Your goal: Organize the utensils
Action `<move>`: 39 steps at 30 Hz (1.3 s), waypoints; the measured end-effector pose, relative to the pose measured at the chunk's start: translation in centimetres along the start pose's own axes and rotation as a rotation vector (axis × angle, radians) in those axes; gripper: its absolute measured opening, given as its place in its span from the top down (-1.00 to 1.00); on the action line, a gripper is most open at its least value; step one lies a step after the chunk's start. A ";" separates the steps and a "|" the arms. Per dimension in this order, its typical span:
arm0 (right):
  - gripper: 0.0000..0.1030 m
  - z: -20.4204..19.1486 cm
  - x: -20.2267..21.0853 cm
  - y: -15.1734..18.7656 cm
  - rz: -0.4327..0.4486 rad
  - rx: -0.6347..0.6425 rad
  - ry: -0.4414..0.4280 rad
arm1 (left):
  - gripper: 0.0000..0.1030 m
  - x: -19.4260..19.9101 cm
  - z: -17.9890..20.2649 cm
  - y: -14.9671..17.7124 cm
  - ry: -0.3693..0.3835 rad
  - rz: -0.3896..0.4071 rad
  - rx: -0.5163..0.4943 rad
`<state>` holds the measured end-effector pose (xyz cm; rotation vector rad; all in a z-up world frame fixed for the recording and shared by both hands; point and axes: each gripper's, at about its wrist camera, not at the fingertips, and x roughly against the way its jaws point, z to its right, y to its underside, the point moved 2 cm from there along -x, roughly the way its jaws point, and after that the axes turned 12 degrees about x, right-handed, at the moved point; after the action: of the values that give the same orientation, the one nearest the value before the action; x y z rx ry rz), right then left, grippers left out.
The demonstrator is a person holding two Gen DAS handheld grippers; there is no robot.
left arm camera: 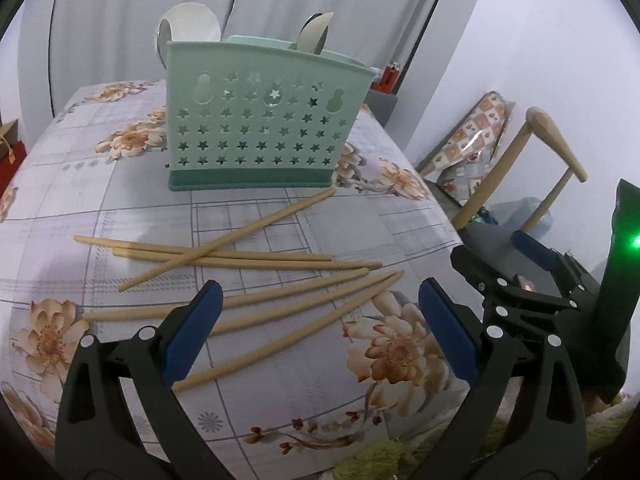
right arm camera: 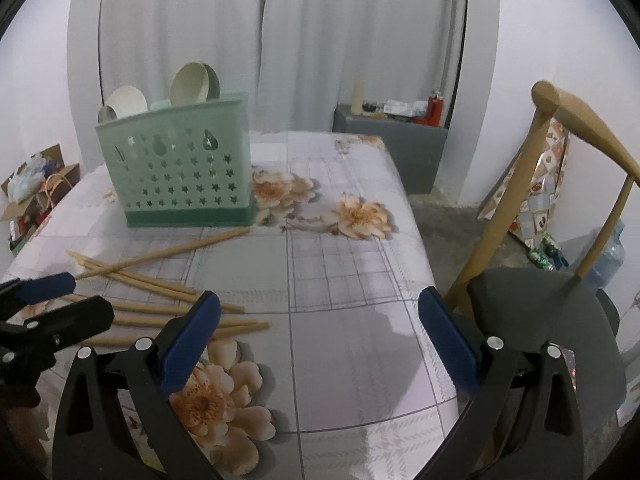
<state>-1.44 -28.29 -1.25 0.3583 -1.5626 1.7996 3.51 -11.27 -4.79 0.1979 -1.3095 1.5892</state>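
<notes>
Left gripper (left arm camera: 320, 328) gapes empty, chopsticks (left arm camera: 256, 258) lying between and beyond its fingers; right gripper (right arm camera: 320, 340) likewise wide, holding nothing, holder (right arm camera: 180, 168) ahead-left.

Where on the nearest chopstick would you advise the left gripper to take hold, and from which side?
Grip the nearest chopstick near mid-length, coming straight down with the fingers either side of the shaft. It lies flat on the tablecloth, alone there and between the open left gripper fingers; its far tip crowds its neighbours.
</notes>
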 end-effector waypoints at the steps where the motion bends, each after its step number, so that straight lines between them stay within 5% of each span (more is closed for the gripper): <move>1: -0.87 -0.1 0.1 0.0 0.005 -0.001 0.005 | -0.83 0.1 0.1 0.1 0.004 -0.001 -0.002; 25: -0.87 0.5 0.6 0.7 0.038 -0.074 -0.117 | -0.83 1.8 0.4 1.0 0.090 0.022 -0.014; 31: -0.87 0.4 0.0 1.6 0.031 -0.123 -0.224 | -0.83 0.5 0.6 1.4 0.123 -0.030 -0.074; 35: -0.87 -0.7 -0.8 1.5 0.022 -0.104 -0.316 | -0.83 0.8 -0.3 0.0 0.082 0.055 -0.064; 39: -0.87 -2.1 -1.0 1.1 0.056 -0.085 -0.408 | -0.83 2.3 -1.4 -2.0 -0.111 0.193 -0.081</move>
<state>-0.98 -26.68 -3.10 0.6793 -1.9364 1.7715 4.61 -9.03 -2.60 0.1125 -1.5139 1.7023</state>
